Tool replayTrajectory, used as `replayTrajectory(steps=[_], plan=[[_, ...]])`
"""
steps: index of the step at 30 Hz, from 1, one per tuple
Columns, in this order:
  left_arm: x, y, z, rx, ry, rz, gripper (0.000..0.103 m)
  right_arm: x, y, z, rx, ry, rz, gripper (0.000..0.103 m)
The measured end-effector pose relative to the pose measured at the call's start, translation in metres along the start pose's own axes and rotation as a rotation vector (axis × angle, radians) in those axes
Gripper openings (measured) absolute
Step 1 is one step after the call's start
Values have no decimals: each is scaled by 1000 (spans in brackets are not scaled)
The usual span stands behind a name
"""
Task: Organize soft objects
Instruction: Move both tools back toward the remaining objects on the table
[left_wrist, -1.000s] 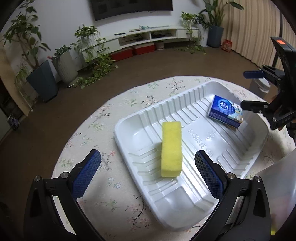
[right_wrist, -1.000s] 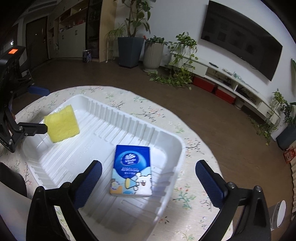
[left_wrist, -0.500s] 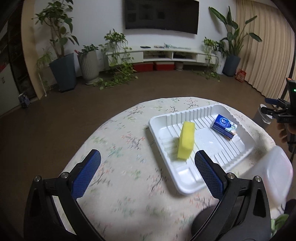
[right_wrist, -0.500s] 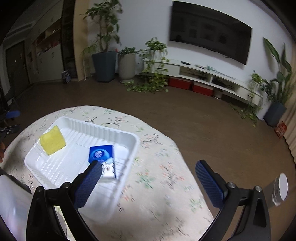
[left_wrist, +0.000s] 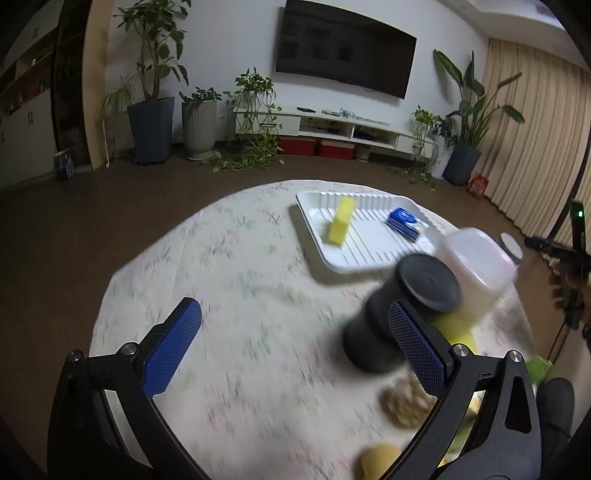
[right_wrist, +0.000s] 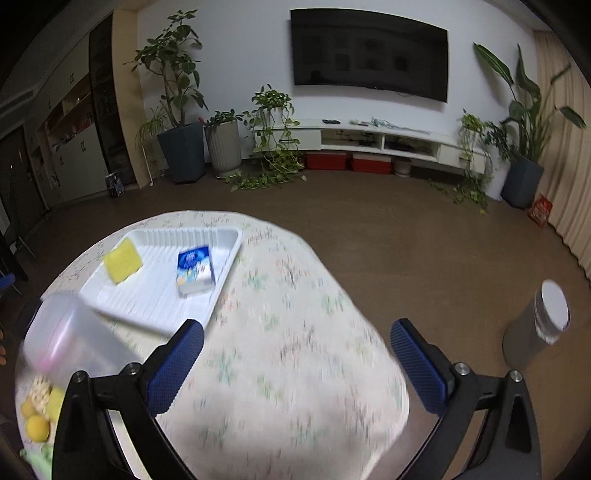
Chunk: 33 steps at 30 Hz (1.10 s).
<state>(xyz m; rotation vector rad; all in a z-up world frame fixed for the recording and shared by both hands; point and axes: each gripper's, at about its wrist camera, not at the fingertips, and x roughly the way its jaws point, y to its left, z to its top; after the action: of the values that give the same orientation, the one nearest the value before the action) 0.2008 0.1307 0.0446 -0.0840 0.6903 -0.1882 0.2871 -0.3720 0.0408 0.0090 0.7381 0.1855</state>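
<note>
A white ribbed tray (left_wrist: 369, 254) (right_wrist: 155, 306) lies on the round floral table. In it lie a yellow sponge (left_wrist: 341, 225) (right_wrist: 122, 260) and a blue tissue pack (left_wrist: 404, 223) (right_wrist: 195, 269). My left gripper (left_wrist: 295, 347) is open and empty, high above the near side of the table. My right gripper (right_wrist: 297, 363) is open and empty over the table's right part, well back from the tray. Both views are blurred by motion.
A black cylinder (left_wrist: 402, 310) and a translucent plastic container (left_wrist: 476, 258) (right_wrist: 70, 339) stand near the tray. Small yellow and beige items (left_wrist: 406, 402) (right_wrist: 37, 410) lie at the near edge. A grey bin (right_wrist: 535, 328) stands on the floor right of the table.
Both grippers have pulled back and up from the tray, which now looks smaller and farther. The sponge and tissue pack stay in the tray. Near-edge items have come into view.
</note>
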Motion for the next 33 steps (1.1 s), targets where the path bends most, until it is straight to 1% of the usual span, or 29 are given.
replayTrajectory(steps=[2,4,8,13,15,17,21,22,25,28,33], plan=[[-21,-5,-16,-10,-24,-23,103,-13,1,-18,29,3,23,103],[-41,-12,-32,-5,-55,-25,103,-30,7,-41,47,14,47,103],[-67,-28,-60,-10,-75,-53,103,-56,28,-75,55,22,109,103],[-88,-53,-92,-30,-59,-85,103,-84,66,-110,65,18,200,103],[-93,-62,-105,-40,-53,-97,103,-98,89,-125,57,8,250,103],[-94,-72,-119,-47,-32,-112,103,-107,111,-137,29,-2,273,103],[-85,-84,-143,-62,32,-111,103,-120,156,-169,-51,-19,266,103],[-80,-85,-150,-77,60,-110,103,-120,166,-177,-63,-23,262,103],[-73,-88,-158,-90,93,-120,103,-115,185,-188,-82,-14,244,103],[-70,-91,-158,-65,103,-106,103,-106,195,-189,-119,7,216,103],[-67,-77,-152,-99,101,-84,103,-93,195,-178,-108,29,200,103]])
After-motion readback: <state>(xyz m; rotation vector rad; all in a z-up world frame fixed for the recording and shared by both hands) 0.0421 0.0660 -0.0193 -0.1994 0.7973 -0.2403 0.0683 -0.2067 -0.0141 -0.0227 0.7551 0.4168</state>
